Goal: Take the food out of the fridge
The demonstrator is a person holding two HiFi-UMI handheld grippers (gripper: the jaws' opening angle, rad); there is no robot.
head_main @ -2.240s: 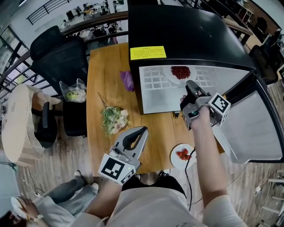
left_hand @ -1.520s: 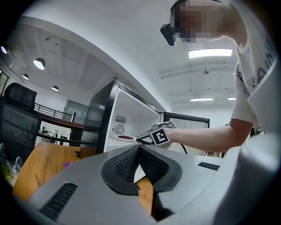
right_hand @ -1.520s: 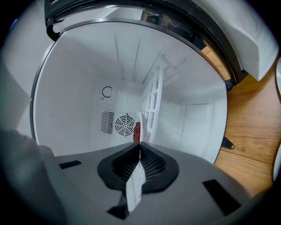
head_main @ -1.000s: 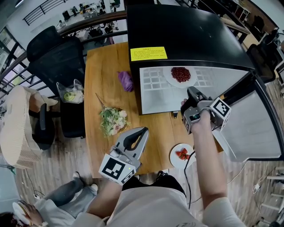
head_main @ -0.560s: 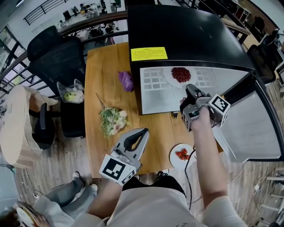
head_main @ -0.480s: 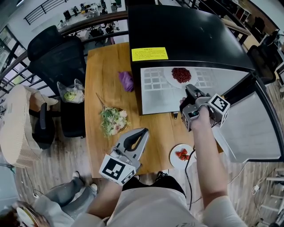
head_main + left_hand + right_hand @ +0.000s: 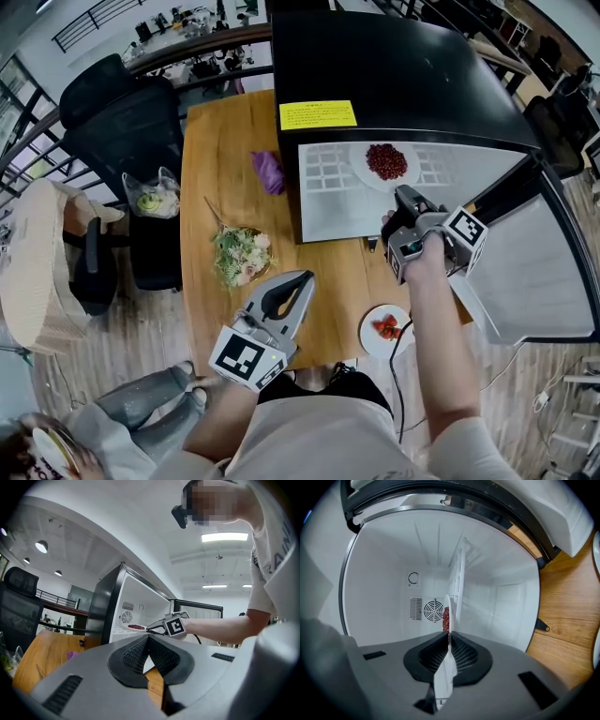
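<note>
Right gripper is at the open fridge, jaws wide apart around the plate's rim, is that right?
No. The right gripper is at the open fridge, but its jaws are closed on the rim of the white plate, not wide apart; the right gripper view shows it.

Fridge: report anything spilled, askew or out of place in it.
Nothing stands out. The plate of red food sits on the shelf, nothing spilled, and the right claw grips its rim.

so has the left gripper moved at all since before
No. The left gripper hangs at the same spot over the table, just right of the salad bowl.
</note>
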